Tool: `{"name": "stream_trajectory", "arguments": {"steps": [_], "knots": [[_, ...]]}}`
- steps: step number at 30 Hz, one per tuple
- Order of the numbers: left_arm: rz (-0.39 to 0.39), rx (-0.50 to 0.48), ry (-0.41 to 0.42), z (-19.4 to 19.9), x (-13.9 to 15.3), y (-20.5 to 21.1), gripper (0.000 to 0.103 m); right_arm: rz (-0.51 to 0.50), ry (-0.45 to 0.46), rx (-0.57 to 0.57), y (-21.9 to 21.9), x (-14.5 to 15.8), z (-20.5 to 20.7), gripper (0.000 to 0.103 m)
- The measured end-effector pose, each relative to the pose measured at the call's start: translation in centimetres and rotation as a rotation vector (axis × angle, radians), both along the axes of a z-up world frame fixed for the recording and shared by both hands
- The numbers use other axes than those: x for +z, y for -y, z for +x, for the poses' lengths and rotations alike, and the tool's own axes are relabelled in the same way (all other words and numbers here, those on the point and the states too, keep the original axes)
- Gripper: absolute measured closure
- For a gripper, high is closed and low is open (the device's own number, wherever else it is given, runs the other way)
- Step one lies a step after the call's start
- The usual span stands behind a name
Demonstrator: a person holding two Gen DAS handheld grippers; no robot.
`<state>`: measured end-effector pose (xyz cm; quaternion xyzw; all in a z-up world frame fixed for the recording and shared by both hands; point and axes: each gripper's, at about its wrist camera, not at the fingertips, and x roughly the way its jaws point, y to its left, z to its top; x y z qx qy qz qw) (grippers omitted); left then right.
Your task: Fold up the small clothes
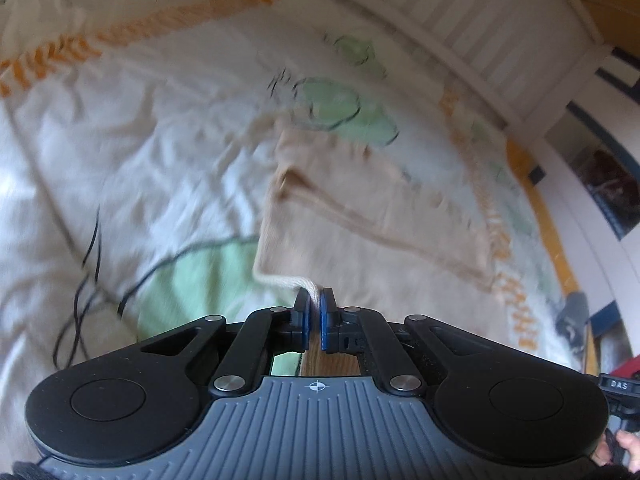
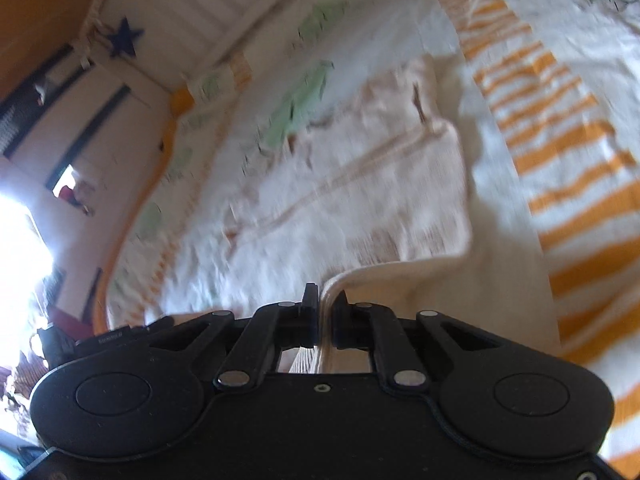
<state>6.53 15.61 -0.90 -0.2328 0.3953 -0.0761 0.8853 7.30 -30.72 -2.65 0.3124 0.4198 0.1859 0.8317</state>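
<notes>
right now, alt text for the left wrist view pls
The left gripper is shut on the ribbed edge of a small beige garment, which lies on a white bed cover printed with green shapes and orange stripes. White crib slats stand behind; the picture is motion-blurred.

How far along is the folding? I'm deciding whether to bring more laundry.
Early. Done: both edges gripped, the left gripper and right gripper each shut on the beige garment's hem. In hand: lifting that edge off the patterned bedspread. Left: no fold made yet.
</notes>
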Motion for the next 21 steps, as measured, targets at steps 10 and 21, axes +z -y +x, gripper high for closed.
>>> {"name": "stream_trajectory", "arguments": {"steps": [10, 21], "knots": [[-0.018, 0.034, 0.122, 6.2, 3.1, 0.4, 0.098, 0.058, 0.110, -0.129, 2.0, 1.7, 5.7, 0.089], [-0.039, 0.081, 0.133, 15.1, 2.1, 0.8, 0.098, 0.044, 0.137, -0.231, 3.3, 0.1, 15.9, 0.091]]}}
